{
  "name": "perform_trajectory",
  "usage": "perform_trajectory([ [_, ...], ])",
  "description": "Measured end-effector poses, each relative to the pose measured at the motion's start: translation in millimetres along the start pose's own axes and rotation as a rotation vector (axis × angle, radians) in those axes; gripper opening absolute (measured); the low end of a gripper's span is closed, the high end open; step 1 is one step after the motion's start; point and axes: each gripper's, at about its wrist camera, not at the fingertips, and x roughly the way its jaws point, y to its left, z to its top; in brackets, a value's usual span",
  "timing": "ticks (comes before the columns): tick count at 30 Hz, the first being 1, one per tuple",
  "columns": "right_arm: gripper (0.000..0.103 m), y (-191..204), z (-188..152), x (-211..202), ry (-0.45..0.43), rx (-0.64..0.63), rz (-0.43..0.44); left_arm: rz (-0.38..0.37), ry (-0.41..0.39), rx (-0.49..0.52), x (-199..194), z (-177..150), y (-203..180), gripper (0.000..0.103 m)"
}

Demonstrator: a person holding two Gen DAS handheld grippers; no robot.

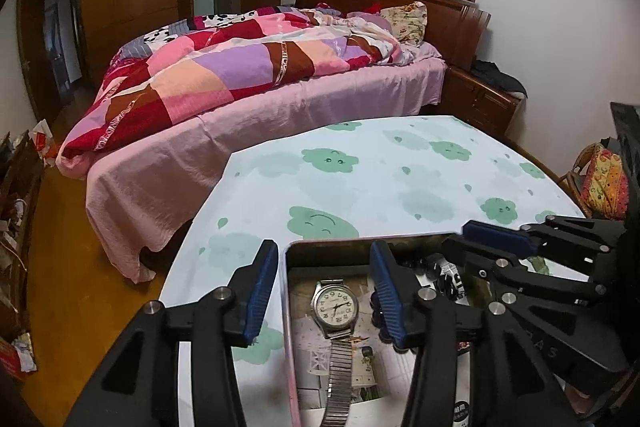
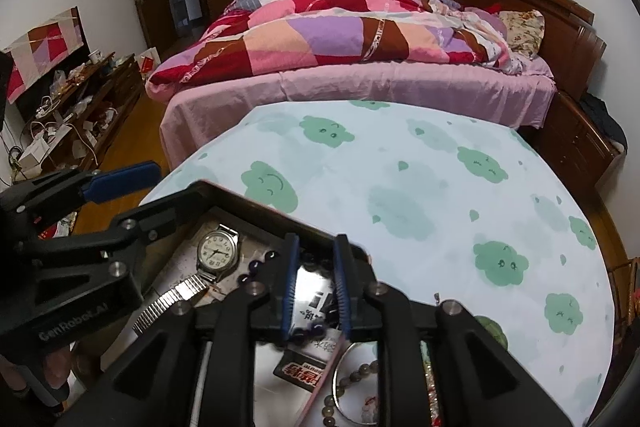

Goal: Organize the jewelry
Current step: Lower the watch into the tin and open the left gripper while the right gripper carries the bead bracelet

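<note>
A metal tin (image 1: 326, 246) sits at the table's near edge; it also shows in the right wrist view (image 2: 256, 202). In it lies a silver wristwatch (image 1: 335, 307) with a stretch band, also seen in the right wrist view (image 2: 216, 251). Dark purple beads (image 2: 260, 264) lie beside the watch. My left gripper (image 1: 323, 289) is open, its fingers straddling the tin's left wall above the watch. My right gripper (image 2: 314, 285) is over the tin's right part, jaws narrowly apart around a shiny packet (image 2: 316, 297); contact is unclear. A bead bracelet and a bangle (image 2: 352, 383) lie below it.
The round table carries a pale cloth with green clouds (image 2: 420, 187). A bed with a patchwork quilt (image 1: 240, 67) stands behind the table. A cluttered low cabinet (image 2: 76, 99) is at the left. A wooden nightstand (image 1: 480, 99) is beside the bed.
</note>
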Motion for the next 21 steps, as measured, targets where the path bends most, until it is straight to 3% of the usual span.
perform_trajectory([
  [13, 0.036, -4.7, -4.2, -0.9, -0.009, 0.003, -0.005, 0.027, 0.024, -0.003, 6.1, -0.8, 0.1, 0.05],
  [21, 0.043, -47.8, -28.2, -21.0, -0.014, 0.058, -0.029, 0.061, 0.022, 0.014, 1.8, -5.5, 0.8, 0.054],
])
